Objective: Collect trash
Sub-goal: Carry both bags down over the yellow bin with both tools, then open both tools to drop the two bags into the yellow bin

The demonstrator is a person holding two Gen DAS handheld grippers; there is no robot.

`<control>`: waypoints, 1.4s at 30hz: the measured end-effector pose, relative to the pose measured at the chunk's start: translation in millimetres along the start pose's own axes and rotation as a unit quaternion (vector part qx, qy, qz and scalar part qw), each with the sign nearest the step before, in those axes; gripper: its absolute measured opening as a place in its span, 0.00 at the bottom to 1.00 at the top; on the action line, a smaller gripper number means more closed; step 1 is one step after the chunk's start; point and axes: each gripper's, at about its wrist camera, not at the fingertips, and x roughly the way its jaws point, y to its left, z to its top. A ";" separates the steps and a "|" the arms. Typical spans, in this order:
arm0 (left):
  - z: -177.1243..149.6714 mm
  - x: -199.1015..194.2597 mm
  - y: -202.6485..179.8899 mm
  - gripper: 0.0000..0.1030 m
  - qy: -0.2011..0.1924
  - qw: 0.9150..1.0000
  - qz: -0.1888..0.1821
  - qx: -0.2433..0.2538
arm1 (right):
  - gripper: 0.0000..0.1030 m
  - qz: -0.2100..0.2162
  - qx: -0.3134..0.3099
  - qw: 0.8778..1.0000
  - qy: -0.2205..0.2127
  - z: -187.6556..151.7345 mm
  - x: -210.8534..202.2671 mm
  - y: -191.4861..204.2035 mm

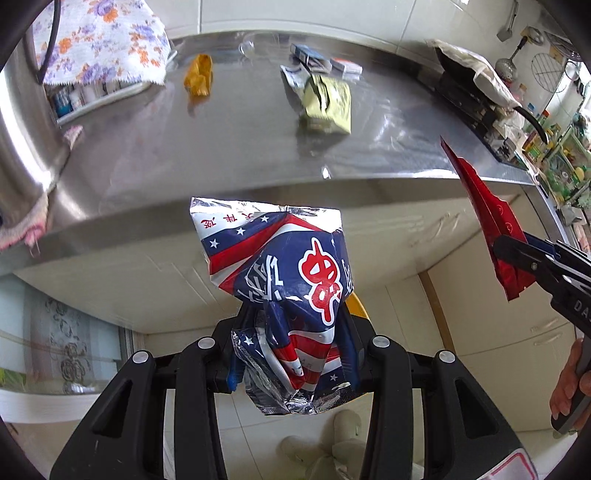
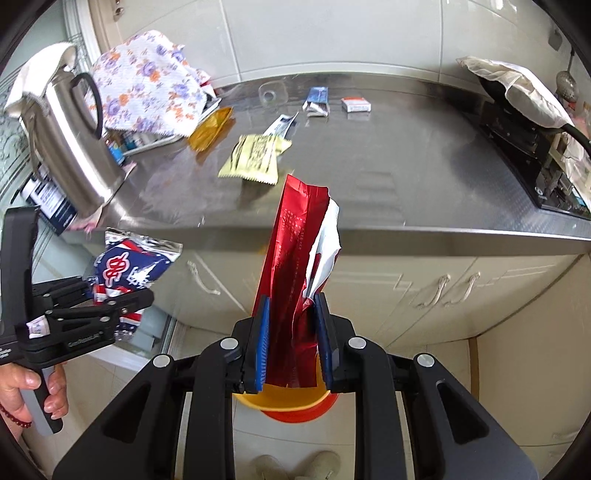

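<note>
Below, both hand-held grippers clamp wrappers — steel counter (image 2: pixel 406 177) (tiled kitchen) holds a yellow packet (image 2: pixel 255 158).

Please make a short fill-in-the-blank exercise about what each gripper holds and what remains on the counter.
1. The left gripper is shut on a blue, red and ____ snack bag.
2. The right gripper holds a ____ foil bag.
3. A pale yellow wrapper lies on the steel ____.

Missing words: white; red; counter

A home kitchen, it seems: steel counter (image 2: pixel 369 192), kettle (image 2: pixel 70 147), cabinets (image 2: pixel 424 280), hanging ladles (image 1: pixel 511 22).
</note>
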 end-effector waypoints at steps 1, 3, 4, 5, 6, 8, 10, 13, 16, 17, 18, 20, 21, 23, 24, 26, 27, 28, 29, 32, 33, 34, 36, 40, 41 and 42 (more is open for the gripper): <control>-4.1 4.0 -1.8 0.39 0.005 1.000 -0.002 -0.001 | 0.24 0.003 -0.002 1.000 0.005 -5.9 1.3 0.8; -11.9 15.0 -5.4 0.39 0.017 1.000 -0.007 -0.003 | 0.24 0.010 -0.005 1.000 0.018 -17.2 5.2 0.8; -15.5 20.9 -6.6 0.39 0.024 1.000 -0.008 -0.004 | 0.24 0.014 -0.008 1.000 0.026 -22.6 8.7 0.5; -19.8 28.0 -8.8 0.39 0.031 0.999 -0.009 -0.004 | 0.24 0.018 -0.010 0.999 0.032 -27.8 11.4 0.2; -24.0 35.0 -11.1 0.39 0.038 0.999 -0.011 -0.003 | 0.24 0.022 -0.013 0.999 0.040 -33.9 16.2 0.1; -31.3 47.8 -15.3 0.39 0.051 0.999 -0.013 -0.001 | 0.24 0.035 -0.017 0.997 0.060 -45.3 28.2 0.0; -38.4 61.4 -19.8 0.39 0.061 0.998 -0.022 0.010 | 0.24 0.057 -0.023 0.995 0.082 -56.6 45.6 -2.0; -47.3 83.0 -23.3 0.39 0.078 0.996 -0.026 0.033 | 0.24 0.083 -0.033 0.989 0.122 -73.7 80.4 -6.7; -55.3 110.0 -19.7 0.39 0.105 0.993 -0.027 0.040 | 0.24 0.093 -0.035 0.982 0.159 -88.7 117.0 -14.5; -58.5 121.2 -17.6 0.39 0.115 0.992 -0.030 0.040 | 0.24 0.095 -0.035 0.980 0.169 -92.5 127.3 -16.8; -61.5 130.4 -14.7 0.39 0.124 0.991 -0.030 0.040 | 0.24 0.098 -0.034 0.978 0.182 -97.3 140.4 -20.1; -67.4 152.2 -12.6 0.39 0.143 0.988 -0.031 0.040 | 0.24 0.107 -0.027 0.972 0.206 -104.8 164.7 -25.7; -70.3 162.3 -12.7 0.39 0.152 0.987 -0.031 0.040 | 0.24 0.107 -0.027 0.971 0.215 -108.4 175.0 -27.9; -75.3 182.4 -12.5 0.39 0.170 0.984 -0.027 0.043 | 0.24 0.109 -0.025 0.966 0.232 -113.8 197.3 -32.3; -77.4 192.3 -13.2 0.39 0.177 0.983 -0.029 0.044 | 0.24 0.108 -0.024 0.965 0.238 -115.3 207.1 -34.2; -80.0 209.6 -13.1 0.39 0.190 0.980 -0.025 0.048 | 0.24 0.111 -0.023 0.962 0.247 -117.6 224.6 -37.7; -81.4 216.7 -10.9 0.39 0.197 0.979 -0.023 0.047 | 0.24 0.110 -0.024 0.961 0.251 -118.4 233.6 -38.9; -82.6 224.7 -9.7 0.39 0.204 0.978 -0.022 0.045 | 0.25 0.108 -0.025 0.961 0.255 -119.2 241.2 -39.4; -84.1 232.3 -8.3 0.39 0.209 0.977 -0.021 0.043 | 0.25 0.106 -0.024 0.959 0.260 -118.9 250.4 -40.5; -89.8 249.5 -4.7 0.40 0.225 0.974 -0.020 0.034 | 0.26 0.108 -0.018 0.957 0.270 -119.7 265.9 -41.5; -90.6 253.5 -4.1 0.40 0.228 0.973 -0.019 0.033 | 0.26 0.109 -0.017 0.956 0.272 -119.9 268.4 -40.4; -91.2 256.4 -4.2 0.40 0.231 0.972 -0.019 0.032 | 0.27 0.107 -0.019 0.956 0.273 -122.1 268.9 -38.5; -93.3 260.2 -4.2 0.40 0.233 0.972 -0.020 0.033 | 0.27 0.109 -0.019 0.955 0.276 -121.0 270.3 -40.0; -88.0 264.5 -7.8 0.40 0.233 0.972 -0.020 0.024 | 0.29 0.116 -0.015 0.954 0.278 -116.9 269.8 -42.0; -87.6 264.0 -7.7 0.40 0.232 0.972 -0.020 0.022 | 0.30 0.118 -0.013 0.953 0.277 -116.1 270.5 -44.5; -87.4 263.9 -6.6 0.40 0.231 0.973 -0.020 0.019 | 0.32 0.121 -0.010 0.953 0.276 -115.7 270.1 -46.7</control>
